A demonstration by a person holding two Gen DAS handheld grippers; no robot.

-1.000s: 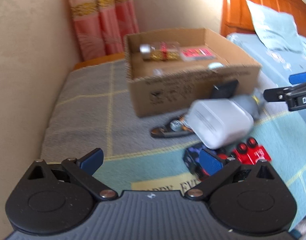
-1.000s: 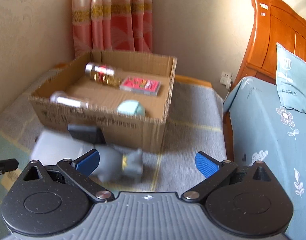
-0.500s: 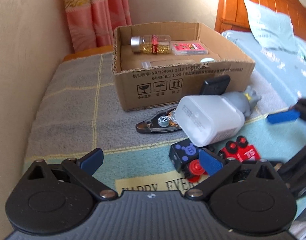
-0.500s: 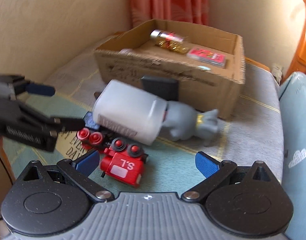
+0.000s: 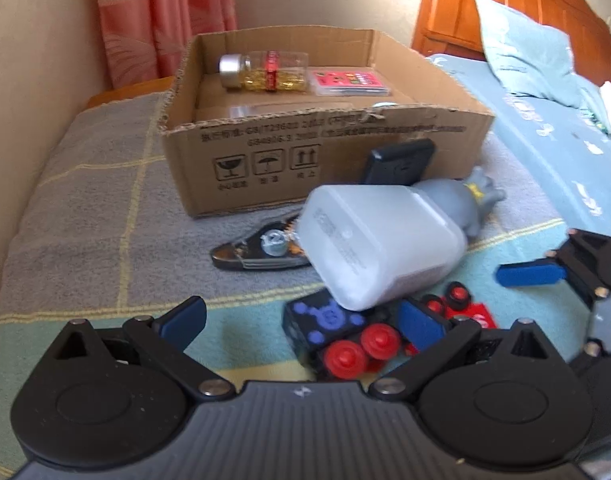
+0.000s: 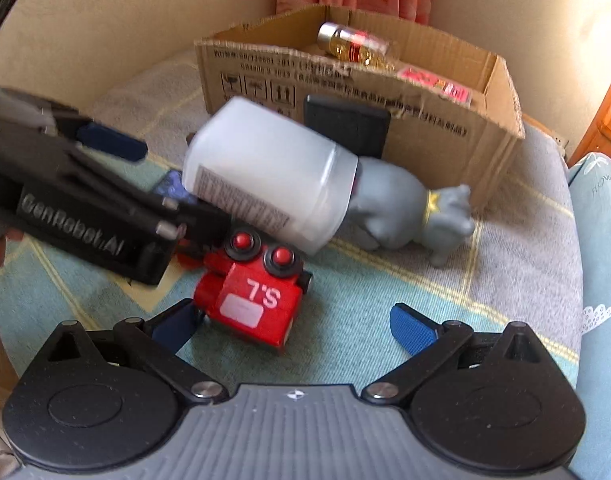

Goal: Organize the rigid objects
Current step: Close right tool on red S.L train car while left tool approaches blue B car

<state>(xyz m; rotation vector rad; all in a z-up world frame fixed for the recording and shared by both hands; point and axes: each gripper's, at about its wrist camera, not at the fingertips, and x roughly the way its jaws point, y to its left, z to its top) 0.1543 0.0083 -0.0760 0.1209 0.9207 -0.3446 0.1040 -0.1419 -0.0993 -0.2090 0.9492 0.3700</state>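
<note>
Both grippers hang spread and empty: the right gripper [image 6: 295, 326] low over the red toy block [image 6: 251, 300], the left gripper [image 5: 301, 322] above the black toy block [image 5: 325, 322]. To lift the red block cleanly, I would straddle its flat sides before closing. It lies on the blanket [image 6: 385, 292], long axis toward the cardboard box [image 6: 425, 116], knobs leading.

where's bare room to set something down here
Free: blanket left of the cardboard box, and the strip right of the grey figurine. Crowded: around the white bottle, red toy car and clip.
</note>
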